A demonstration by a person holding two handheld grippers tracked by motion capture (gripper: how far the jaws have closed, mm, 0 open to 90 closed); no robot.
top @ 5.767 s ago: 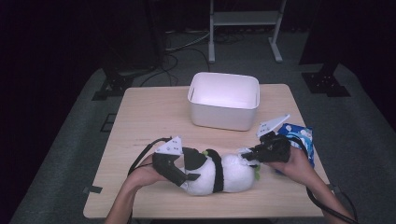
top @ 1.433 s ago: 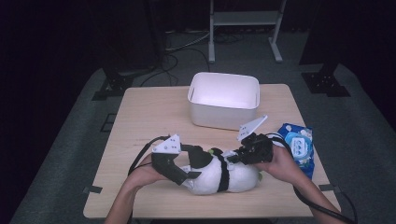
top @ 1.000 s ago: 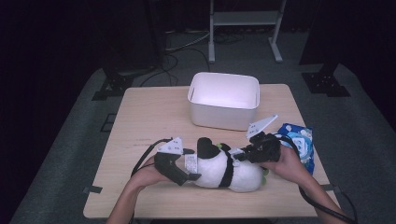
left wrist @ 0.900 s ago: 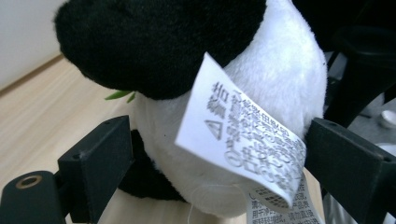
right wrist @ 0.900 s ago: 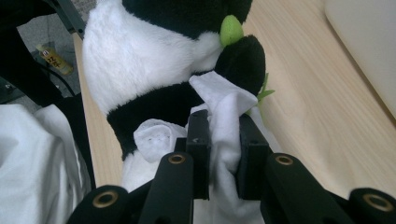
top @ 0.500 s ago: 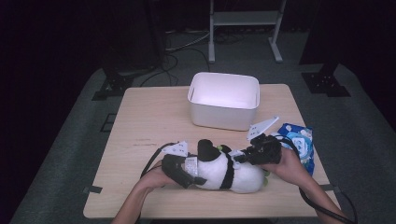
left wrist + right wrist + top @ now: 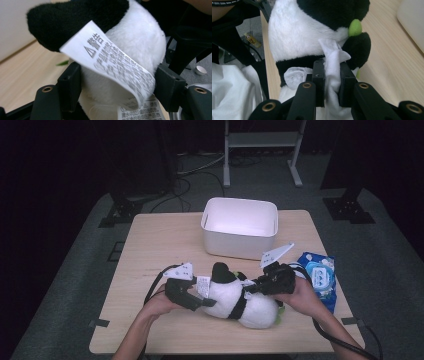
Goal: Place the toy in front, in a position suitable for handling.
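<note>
A black-and-white panda plush (image 7: 240,300) lies on its side near the table's front edge. My left gripper (image 7: 207,301) is at its left end. In the left gripper view its jaws have just been closing, and both pads press on the white plush body (image 7: 125,45) behind a hanging printed label (image 7: 107,57). My right gripper (image 7: 250,289) comes in from the right over the plush's top. It is shut on a crumpled white wipe (image 7: 332,60), held against the plush (image 7: 294,32) beside a black limb and a small green patch.
A white rectangular bin (image 7: 235,245) stands behind the plush at the table's middle back. A blue pack of wipes (image 7: 317,275) lies by the right edge. Bare wooden table (image 7: 165,245) stretches to the left. Cables trail off the front edge.
My left gripper has slid right onto the plush's end and narrowed its jaws around it. The right gripper and its wipe have stayed on the plush.
</note>
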